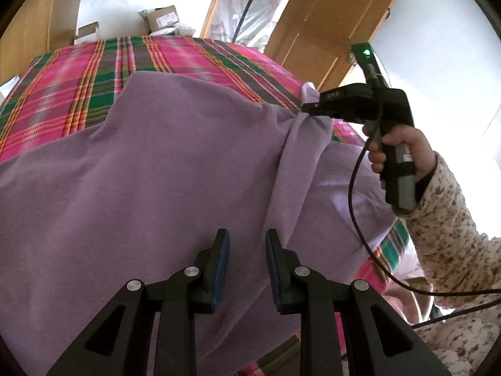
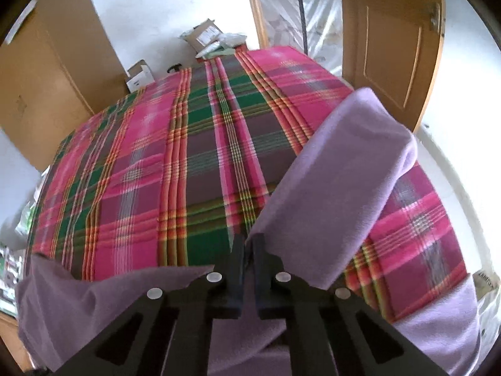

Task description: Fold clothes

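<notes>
A lilac garment (image 1: pixel 150 169) lies spread over a pink and green plaid bedcover (image 1: pixel 78 72). My left gripper (image 1: pixel 247 241) hovers just above its near part, open, with nothing between the blue pads (image 1: pixel 223 260). In the left wrist view my right gripper (image 1: pixel 308 101), held in a hand (image 1: pixel 394 144) with a flowered sleeve, is shut on a bunched edge of the garment and lifts it off the bed. In the right wrist view the right gripper (image 2: pixel 249 244) pinches the lilac garment (image 2: pixel 338 163), which drapes up to the right.
The plaid bedcover (image 2: pixel 175 163) stretches bare ahead in the right wrist view. Cardboard boxes (image 2: pixel 203 36) lie on the floor past the bed's far edge. A wooden door (image 2: pixel 394 40) stands at the right, a wooden wardrobe (image 2: pixel 47 72) at the left. A black cable (image 1: pixel 353 206) hangs from the right gripper.
</notes>
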Demonstrator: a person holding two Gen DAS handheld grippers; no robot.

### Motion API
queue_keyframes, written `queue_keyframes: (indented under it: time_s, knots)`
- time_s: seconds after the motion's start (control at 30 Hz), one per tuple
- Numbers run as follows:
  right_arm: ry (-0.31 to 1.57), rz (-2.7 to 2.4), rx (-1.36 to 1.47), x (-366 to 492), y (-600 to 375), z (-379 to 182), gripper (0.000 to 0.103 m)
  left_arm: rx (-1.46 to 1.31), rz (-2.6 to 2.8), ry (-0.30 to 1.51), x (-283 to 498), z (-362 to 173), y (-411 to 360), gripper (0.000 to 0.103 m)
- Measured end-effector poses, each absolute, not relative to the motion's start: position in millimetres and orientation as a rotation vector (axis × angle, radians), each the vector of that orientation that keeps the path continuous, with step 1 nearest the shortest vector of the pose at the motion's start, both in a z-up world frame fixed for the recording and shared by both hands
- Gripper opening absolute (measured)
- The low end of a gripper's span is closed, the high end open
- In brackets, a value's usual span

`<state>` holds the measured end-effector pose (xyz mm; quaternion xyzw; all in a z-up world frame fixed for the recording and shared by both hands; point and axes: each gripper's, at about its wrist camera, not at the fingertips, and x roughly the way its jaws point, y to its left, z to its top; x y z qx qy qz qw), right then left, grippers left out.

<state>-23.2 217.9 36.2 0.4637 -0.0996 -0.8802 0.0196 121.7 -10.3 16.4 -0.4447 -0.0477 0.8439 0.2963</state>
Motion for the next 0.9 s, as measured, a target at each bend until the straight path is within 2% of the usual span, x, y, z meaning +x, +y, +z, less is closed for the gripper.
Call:
queue_keyframes:
  time_s: [0.17,0.23,0.27,0.4,0.47,0.53,0.6,0.9]
  knots:
    - [-0.39,-2.748,1.399,0,238,40,0.001,-1.141,2.268,-0.069,124,21,-2,0.025]
    - [-0.435,-2.748,1.377,6,248,41,0.001,-1.129,2.267,-0.044,125,21,2,0.028]
    - [-0.455,-2.748,1.362,9,252,41,0.001,-1.124,2.266,-0.031,126,22,4,0.032]
    - [-0.472,-2.692,1.342,6,252,45,0.003,-1.166,2.253,-0.059,121,15,4,0.033]
    - [-0.441,-2.681,1.379,-2,246,44,0.012,-1.189,2.246,-0.075,118,12,4,0.033]
    - [-0.409,-2.674,1.412,-13,239,41,0.027,-1.201,2.247,-0.083,120,10,3,0.033]
    - [-0.41,-2.683,1.443,-26,233,39,0.031,-1.199,2.249,-0.078,121,10,3,0.033]
    - [-0.448,-2.698,1.569,-65,224,28,0.03,-1.205,2.238,-0.088,114,9,8,0.033]
